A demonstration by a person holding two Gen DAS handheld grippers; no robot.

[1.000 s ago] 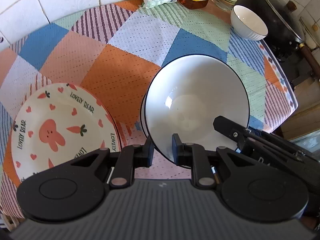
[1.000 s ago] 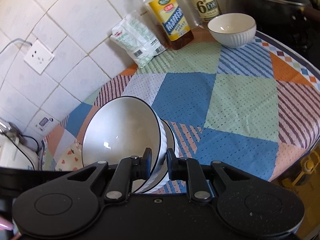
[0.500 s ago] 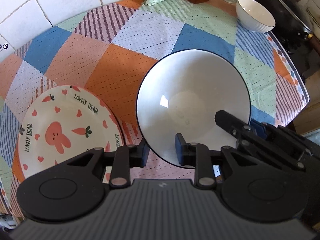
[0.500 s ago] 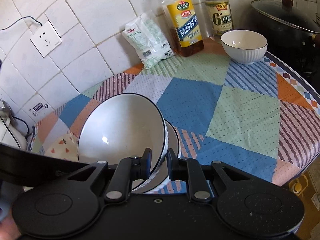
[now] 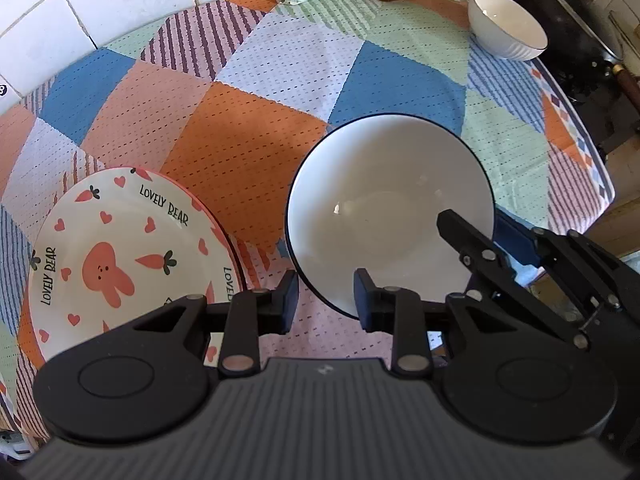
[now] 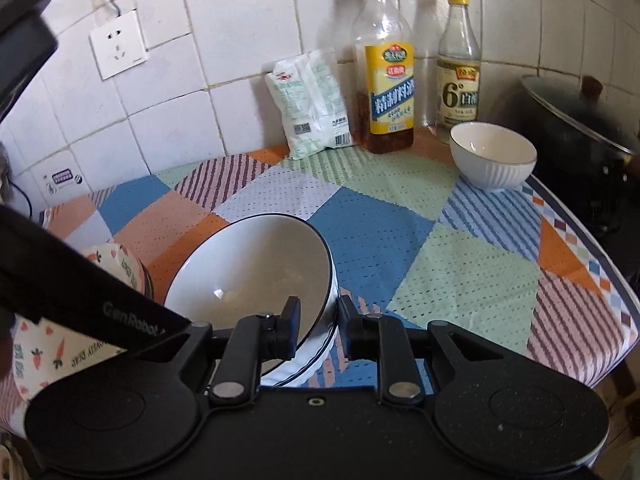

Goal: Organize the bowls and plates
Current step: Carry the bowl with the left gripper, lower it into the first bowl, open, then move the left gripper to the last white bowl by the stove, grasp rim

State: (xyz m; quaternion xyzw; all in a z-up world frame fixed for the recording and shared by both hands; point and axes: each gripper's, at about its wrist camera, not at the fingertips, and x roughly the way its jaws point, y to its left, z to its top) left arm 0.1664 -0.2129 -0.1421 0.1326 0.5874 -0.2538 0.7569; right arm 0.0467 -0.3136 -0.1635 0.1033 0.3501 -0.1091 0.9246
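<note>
Setting: tiled kitchen corner, counter (image 5: pixel 256 148) under a patchwork cloth.
Bowl (image 5: pixel 388 212): white, dark rim, near front edge of counter; in right view nested on a second bowl (image 6: pixel 320 354), tilted leftward.
Left tongs (image 5: pixel 325 300): apart, straddling the near rim, not clamped; no contact visible.
Right tongs (image 6: pixel 319 322): apart, one finger inside the right rim and one outside; gap visible on both sides, so not gripping.
Handling: glazed ceramic, stiff, slick, chippable, probably moderately heavy; best taken at the rim, one finger inside and one outside.
Plate (image 5: pixel 120 256): rabbit-and-carrot print, just left of the bowl.
Small bowl (image 6: pixel 492 156): ribbed, far right, well apart.
Behind: two bottles (image 6: pixel 386 76), a packet (image 6: pixel 312 106), a lidded pot (image 6: pixel 580 128) at right.
In the way: nothing between stack and small bowl; plate crowds the left side.
</note>
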